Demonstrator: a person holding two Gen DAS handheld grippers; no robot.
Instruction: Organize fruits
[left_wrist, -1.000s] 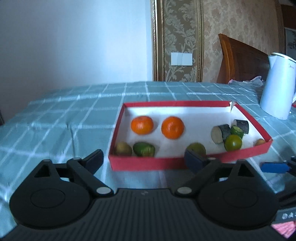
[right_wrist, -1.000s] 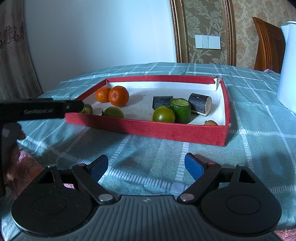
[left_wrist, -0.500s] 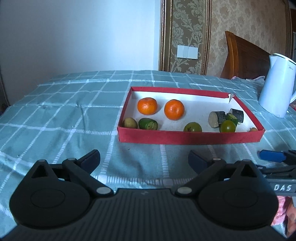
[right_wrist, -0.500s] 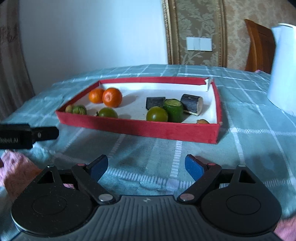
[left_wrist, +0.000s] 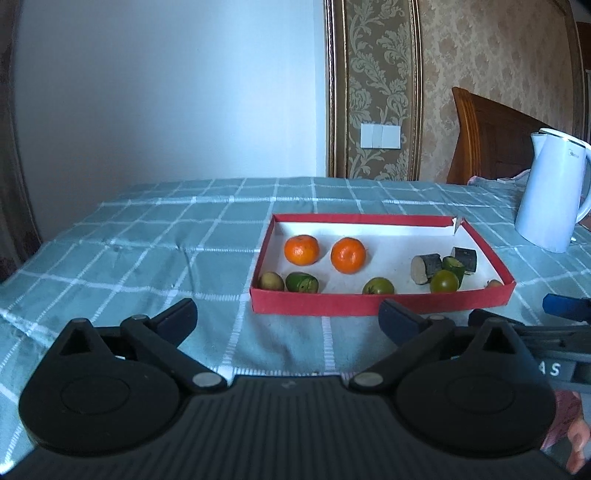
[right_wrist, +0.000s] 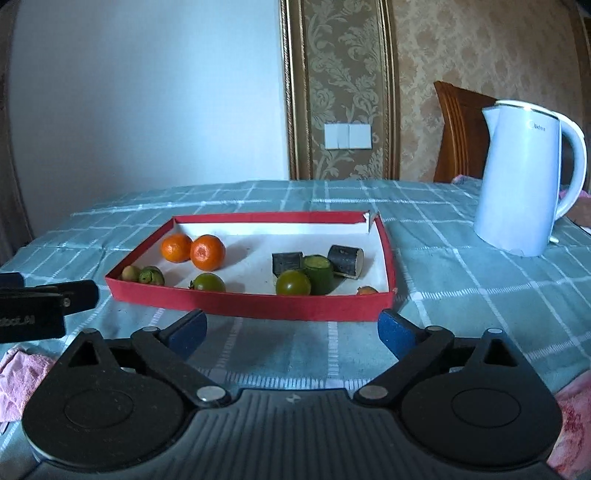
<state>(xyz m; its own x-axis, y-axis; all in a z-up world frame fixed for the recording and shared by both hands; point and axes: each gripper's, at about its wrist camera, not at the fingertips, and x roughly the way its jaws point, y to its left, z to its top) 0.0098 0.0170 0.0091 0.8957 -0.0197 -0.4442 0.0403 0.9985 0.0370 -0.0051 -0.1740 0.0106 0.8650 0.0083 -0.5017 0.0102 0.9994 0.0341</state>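
Both claws, left (left_wrist: 288, 319) and right (right_wrist: 291, 328), gape wide and empty, hanging short of the red tray (right_wrist: 258, 306). All fruit sits inside it, oranges (right_wrist: 192, 251) paired. Sorted or pending: can't tell.

A white kettle (right_wrist: 524, 184) stands upright on the checked teal tablecloth (right_wrist: 461, 280), far ahead and right of the jaws. A wooden headboard (left_wrist: 495, 147) rises behind it; a wall switch (right_wrist: 348, 136) sits straight ahead
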